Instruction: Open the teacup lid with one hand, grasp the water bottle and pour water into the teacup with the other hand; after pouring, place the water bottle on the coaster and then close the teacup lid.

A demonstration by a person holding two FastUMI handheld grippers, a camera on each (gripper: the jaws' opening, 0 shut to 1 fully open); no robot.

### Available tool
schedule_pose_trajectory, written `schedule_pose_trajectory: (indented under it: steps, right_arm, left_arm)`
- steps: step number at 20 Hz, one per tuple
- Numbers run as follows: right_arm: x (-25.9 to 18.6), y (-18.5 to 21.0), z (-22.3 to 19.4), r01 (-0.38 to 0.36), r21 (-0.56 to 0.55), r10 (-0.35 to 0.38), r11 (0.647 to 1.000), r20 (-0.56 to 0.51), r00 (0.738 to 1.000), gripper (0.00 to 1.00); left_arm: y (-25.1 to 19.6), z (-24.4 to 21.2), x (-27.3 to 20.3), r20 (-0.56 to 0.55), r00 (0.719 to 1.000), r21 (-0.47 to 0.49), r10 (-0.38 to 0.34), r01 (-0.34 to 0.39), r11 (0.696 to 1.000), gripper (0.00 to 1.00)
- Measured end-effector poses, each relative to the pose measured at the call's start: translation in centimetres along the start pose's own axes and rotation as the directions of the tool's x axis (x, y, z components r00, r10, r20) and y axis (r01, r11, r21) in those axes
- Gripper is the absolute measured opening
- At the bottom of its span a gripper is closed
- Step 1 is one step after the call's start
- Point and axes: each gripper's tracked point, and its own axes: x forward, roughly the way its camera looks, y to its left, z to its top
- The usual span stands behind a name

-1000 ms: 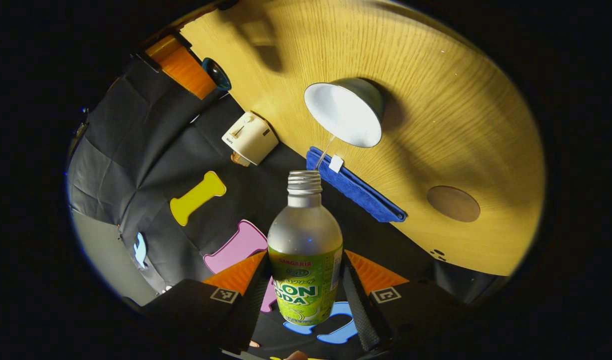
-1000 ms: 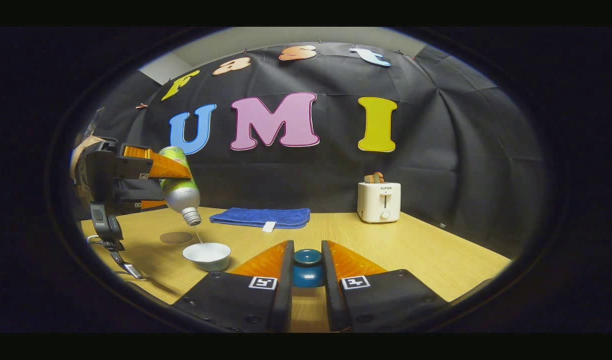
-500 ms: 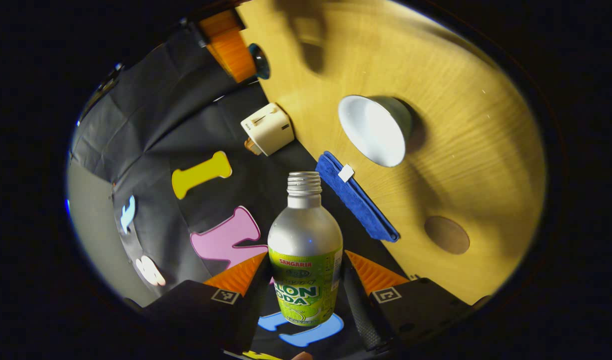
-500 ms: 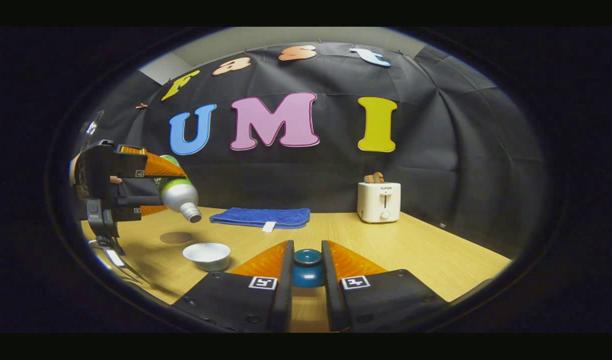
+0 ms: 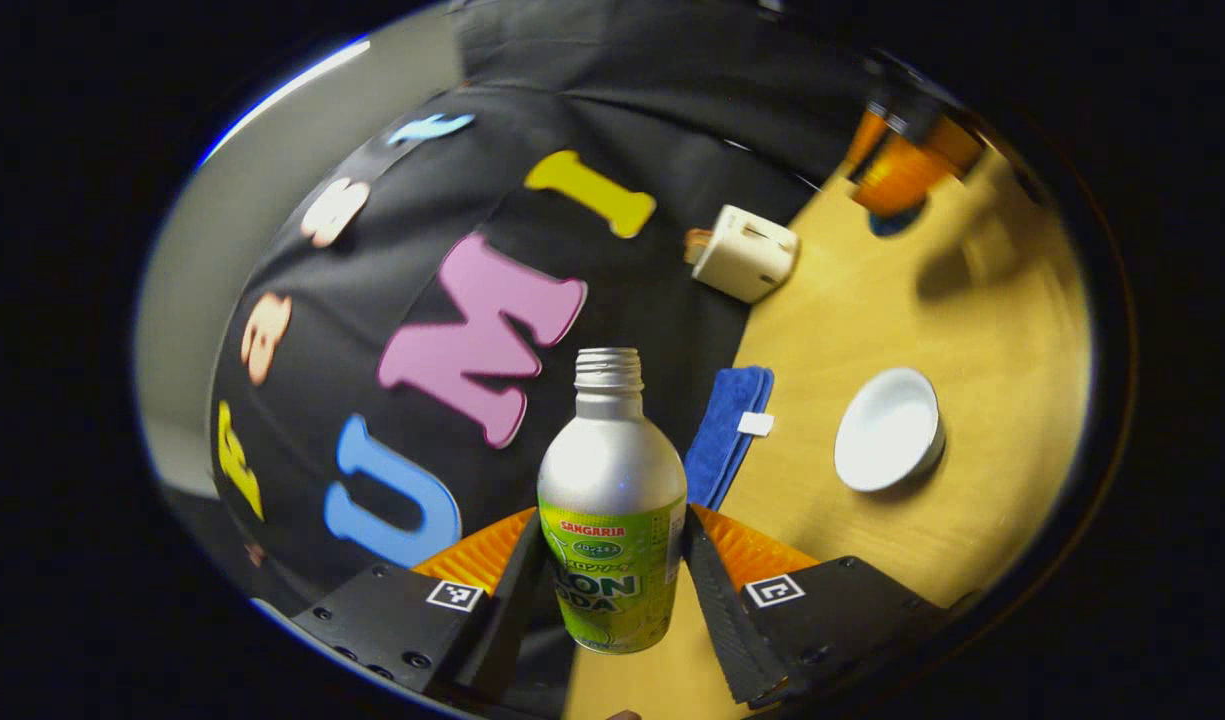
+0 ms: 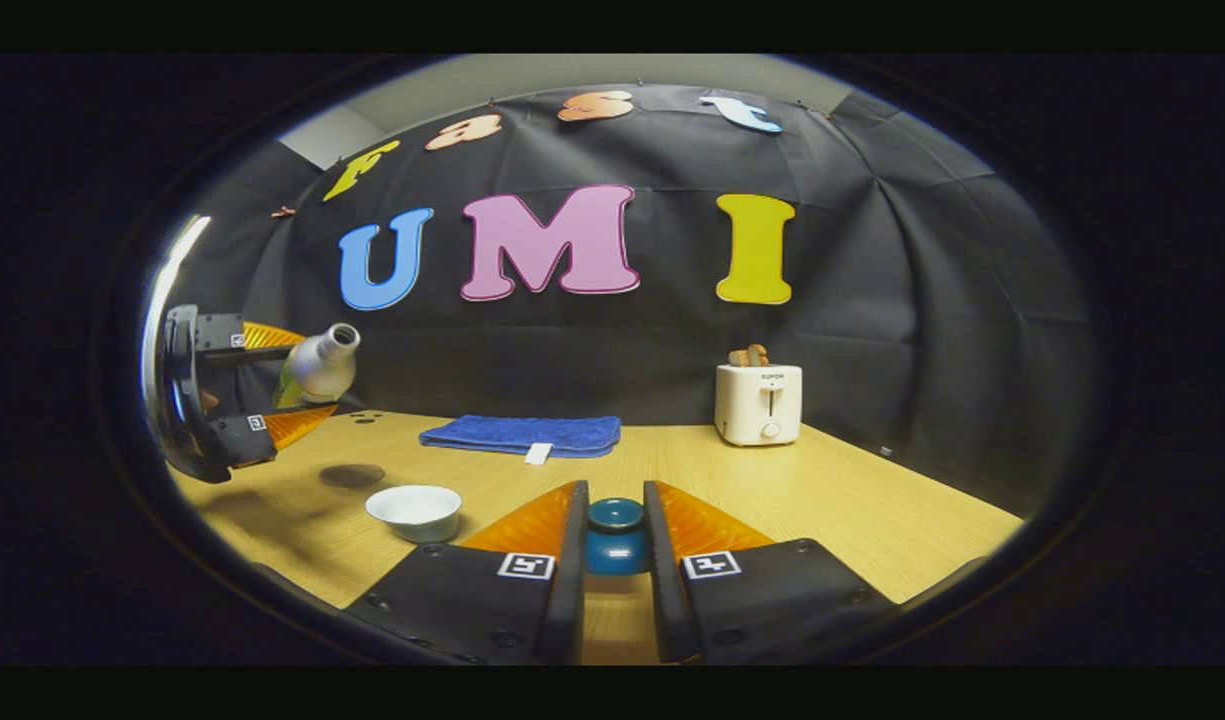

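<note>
My left gripper [image 5: 612,518] is shut on the silver bottle [image 5: 612,500] with the green label; its neck has no cap. In the right gripper view this left gripper [image 6: 284,380] hangs above the table's left side, holding the bottle [image 6: 317,365] tilted with its mouth up and to the right. The white teacup [image 6: 414,508] stands uncovered on the table, right of the bottle and lower. A round brown coaster [image 6: 352,475] lies just behind the cup. My right gripper [image 6: 615,488] is shut on the blue teacup lid [image 6: 615,535], held low over the table.
A folded blue towel [image 6: 522,435] lies at the back of the wooden table [image 6: 822,500]. A white toaster [image 6: 759,403] stands at the back right. The left gripper view has the cup [image 5: 887,430], towel [image 5: 732,435] and toaster [image 5: 744,253] to its right.
The bottle has swung from mouth-down over the cup to mouth-up, and the water stream has stopped. The left gripper drew back to the left. The right gripper and lid stayed still.
</note>
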Motion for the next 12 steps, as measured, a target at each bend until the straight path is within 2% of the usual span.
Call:
schedule_pose_trajectory:
  steps: [1,2,3,5,7,10,12]
  right_arm:
    - [0.0,0.0,0.0,0.000,0.000,0.000,1.000,0.000,1.000,0.27]
    - [0.0,0.0,0.0,0.000,0.000,0.000,1.000,0.000,1.000,0.27]
    - [0.0,0.0,0.0,0.000,0.000,0.000,1.000,0.000,1.000,0.27]
    - [0.0,0.0,0.0,0.000,0.000,0.000,1.000,0.000,1.000,0.27]
    - [0.0,0.0,0.0,0.000,0.000,0.000,1.000,0.000,1.000,0.27]
    - [0.0,0.0,0.0,0.000,0.000,0.000,1.000,0.000,1.000,0.27]
    - [0.0,0.0,0.0,0.000,0.000,0.000,1.000,0.000,1.000,0.27]
  left_arm:
    - [0.1,-0.3,0.0,0.003,1.000,-0.149,-0.011,0.011,0.989,0.80]
    - [0.0,-0.2,0.1,0.014,1.000,-0.283,-0.027,0.030,0.959,0.79]
    - [-0.1,0.1,0.5,0.033,0.999,-0.400,-0.040,0.050,0.915,0.79]
    - [-0.2,0.0,1.0,0.062,0.997,-0.568,-0.041,0.069,0.820,0.80]
    - [0.2,-0.3,0.9,0.053,0.998,-0.662,-0.016,0.048,0.748,0.79]
    - [0.1,-0.7,1.1,0.031,0.999,-0.725,0.015,0.012,0.689,0.79]
    - [0.2,-1.2,1.2,0.024,1.000,-0.746,0.010,0.011,0.666,0.80]
